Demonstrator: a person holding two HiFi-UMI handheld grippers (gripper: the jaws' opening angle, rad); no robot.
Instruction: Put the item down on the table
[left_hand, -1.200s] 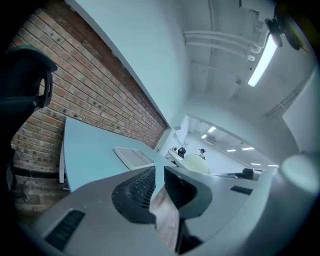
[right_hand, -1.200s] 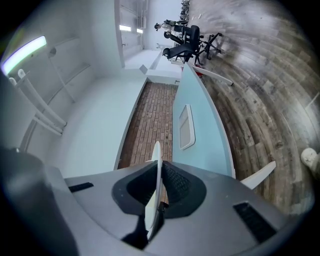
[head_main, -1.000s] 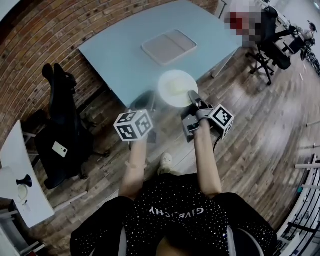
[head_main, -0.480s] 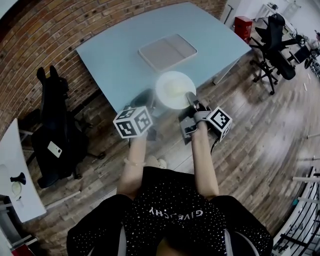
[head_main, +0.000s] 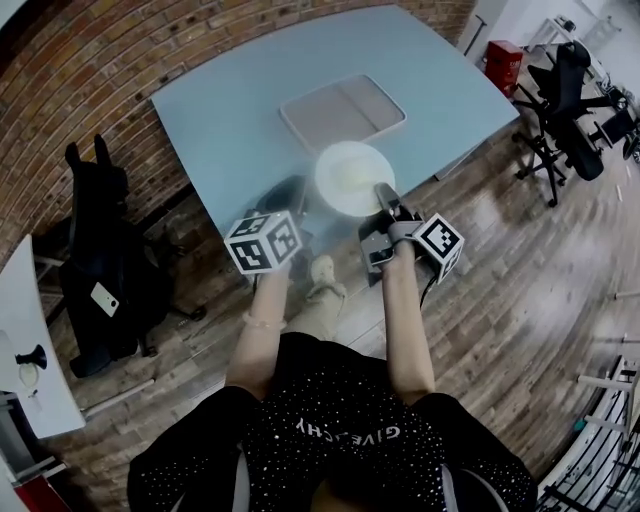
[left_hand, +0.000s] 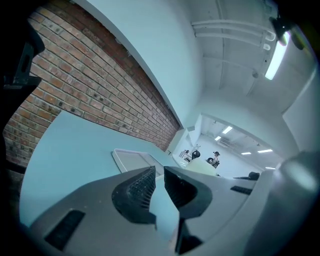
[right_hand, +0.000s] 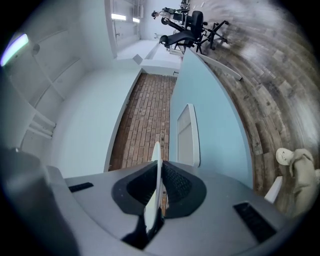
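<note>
A round white plate (head_main: 354, 178) hangs level over the near edge of the light blue table (head_main: 240, 110). My right gripper (head_main: 385, 195) is shut on the plate's near rim. In the right gripper view the plate (right_hand: 156, 170) shows edge-on, pinched between the two pads. My left gripper (head_main: 290, 195) hovers at the table's edge just left of the plate. Its jaws stand a little apart with nothing between them, and the left gripper view shows the table through the gap (left_hand: 159, 175). The plate (left_hand: 201, 165) appears there to the right.
A shallow grey tray (head_main: 342, 110) lies on the table beyond the plate. A black office chair (head_main: 100, 250) stands to the left, and more chairs (head_main: 570, 100) and a red box (head_main: 503, 55) to the right. My foot (head_main: 322, 272) rests on the wooden floor.
The person has stepped slightly toward the table and a foot has come forward. Both grippers and the plate hold almost the same place at the table's near edge.
</note>
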